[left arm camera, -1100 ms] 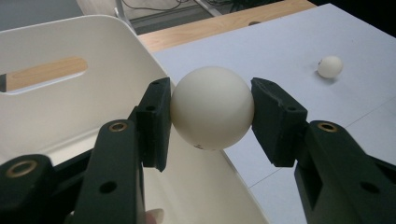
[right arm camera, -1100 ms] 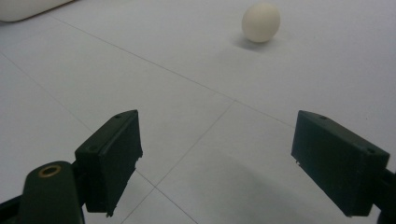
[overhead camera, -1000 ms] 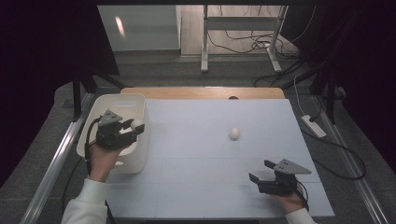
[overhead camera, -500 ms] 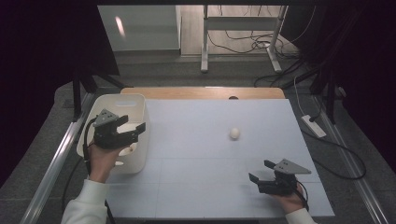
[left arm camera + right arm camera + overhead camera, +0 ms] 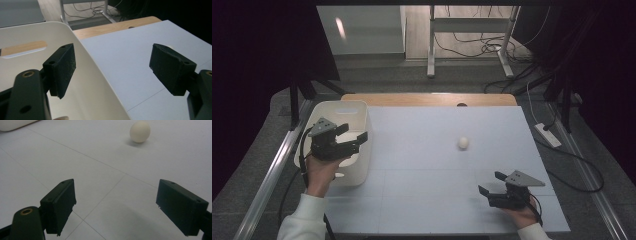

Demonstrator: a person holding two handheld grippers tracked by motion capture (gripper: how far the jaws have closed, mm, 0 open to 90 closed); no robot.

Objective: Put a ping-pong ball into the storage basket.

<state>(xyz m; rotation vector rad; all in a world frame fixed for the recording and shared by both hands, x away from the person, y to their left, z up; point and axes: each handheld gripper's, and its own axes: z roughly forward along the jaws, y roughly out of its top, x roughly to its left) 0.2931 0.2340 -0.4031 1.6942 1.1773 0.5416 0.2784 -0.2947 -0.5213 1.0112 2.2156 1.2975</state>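
A small white ball [image 5: 463, 142] [image 5: 140, 131] lies alone on the pale blue table top [image 5: 422, 165], right of centre. A white plastic bin [image 5: 337, 115] stands at the table's left edge. My left gripper [image 5: 353, 132] [image 5: 116, 62] hovers open over the bin's right wall [image 5: 95, 82], one jaw inside the bin and one outside, with nothing held. My right gripper [image 5: 491, 183] [image 5: 115, 202] rests low near the front right of the table. It is open and empty, and it points toward the ball, which is well beyond its jaws.
A wooden strip [image 5: 427, 99] runs along the table's far edge. Beyond it are floor cables and a metal stand [image 5: 472, 30]. A white power strip [image 5: 548, 135] lies on the floor to the right. Metal rails flank the table on both sides.
The left gripper has shifted only slightly over the bin's rim. The right gripper and the ball have stayed where they were.
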